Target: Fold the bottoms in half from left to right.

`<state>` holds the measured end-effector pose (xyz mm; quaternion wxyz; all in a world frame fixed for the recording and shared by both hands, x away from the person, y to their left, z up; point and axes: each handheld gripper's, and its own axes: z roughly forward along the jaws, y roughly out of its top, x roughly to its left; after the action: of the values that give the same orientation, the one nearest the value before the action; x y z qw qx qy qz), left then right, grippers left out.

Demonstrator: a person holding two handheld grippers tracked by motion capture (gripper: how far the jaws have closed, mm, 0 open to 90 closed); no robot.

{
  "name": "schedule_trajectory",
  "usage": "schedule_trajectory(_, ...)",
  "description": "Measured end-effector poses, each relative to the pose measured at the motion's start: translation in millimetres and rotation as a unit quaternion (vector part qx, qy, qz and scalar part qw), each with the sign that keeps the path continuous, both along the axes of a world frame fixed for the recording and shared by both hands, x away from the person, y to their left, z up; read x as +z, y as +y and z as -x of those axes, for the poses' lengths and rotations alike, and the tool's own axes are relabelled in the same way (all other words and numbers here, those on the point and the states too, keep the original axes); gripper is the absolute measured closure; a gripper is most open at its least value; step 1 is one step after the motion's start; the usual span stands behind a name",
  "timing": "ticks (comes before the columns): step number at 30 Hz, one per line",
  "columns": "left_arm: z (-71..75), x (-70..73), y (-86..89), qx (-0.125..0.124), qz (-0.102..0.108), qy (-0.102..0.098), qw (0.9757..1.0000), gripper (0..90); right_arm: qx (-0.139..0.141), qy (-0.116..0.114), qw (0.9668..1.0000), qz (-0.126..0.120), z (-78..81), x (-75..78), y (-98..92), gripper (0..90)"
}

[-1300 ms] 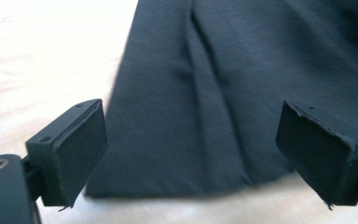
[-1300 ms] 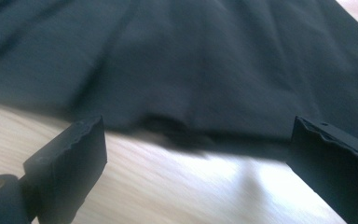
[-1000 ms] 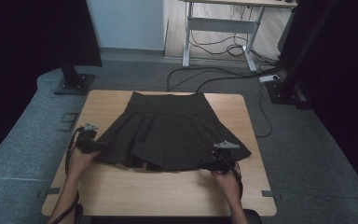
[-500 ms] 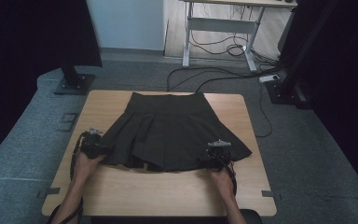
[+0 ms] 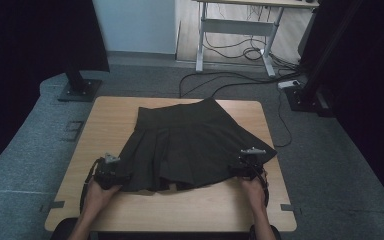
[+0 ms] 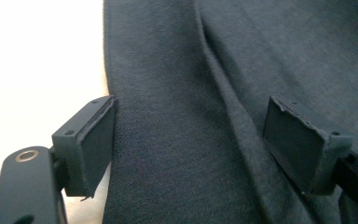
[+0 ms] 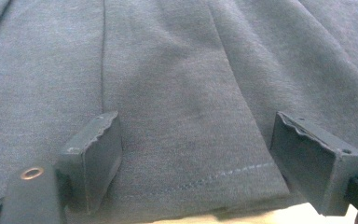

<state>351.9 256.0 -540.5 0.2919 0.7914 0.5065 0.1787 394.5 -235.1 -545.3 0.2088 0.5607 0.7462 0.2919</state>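
A dark pleated skirt [image 5: 190,145] lies flat on the wooden table [image 5: 110,115], waistband far, hem toward the person. My left gripper [image 5: 121,180] is at the near left hem corner. In the left gripper view it [image 6: 189,107] is open, with skirt fabric [image 6: 177,154] between the pads but not pinched. My right gripper [image 5: 238,172] is at the near right hem corner. It [image 7: 196,121] is open too, straddling the stitched hem [image 7: 200,179]. Both pairs of jaws have just been closing a little over the fabric.
Bare wood runs along the near edge of the table [image 5: 180,210]. A black stand base [image 5: 77,90] sits on the floor at far left, another stand [image 5: 305,95] at far right. A desk frame with cables [image 5: 235,45] stands behind the table.
My left gripper has moved right and nearer, from the skirt's left side onto its near left hem corner. My right gripper has shifted a little at the right hem corner.
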Motion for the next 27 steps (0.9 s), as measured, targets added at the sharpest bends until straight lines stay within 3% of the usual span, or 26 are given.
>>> schedule_trajectory(5, 12.9, 0.4, -12.6, -0.01, -0.002, 0.002, 0.9999, 18.4, -0.011, -0.001, 0.9999, -0.001, -0.6, -0.3, -9.1, 17.0)
schedule_trajectory(14, 56.4, -1.9, -51.2, -0.044, 0.001, -0.007, 0.999, 18.6, -0.022, 0.004, 0.9997, 0.006, 9.0, 2.0, -19.1, 20.6)
schedule_trajectory(27, 84.7, -1.6, -71.3, -0.09, 0.002, -0.002, 0.9959, 18.5, -0.025, 0.012, 0.9996, 0.01, 22.0, 4.2, -35.5, 24.6)
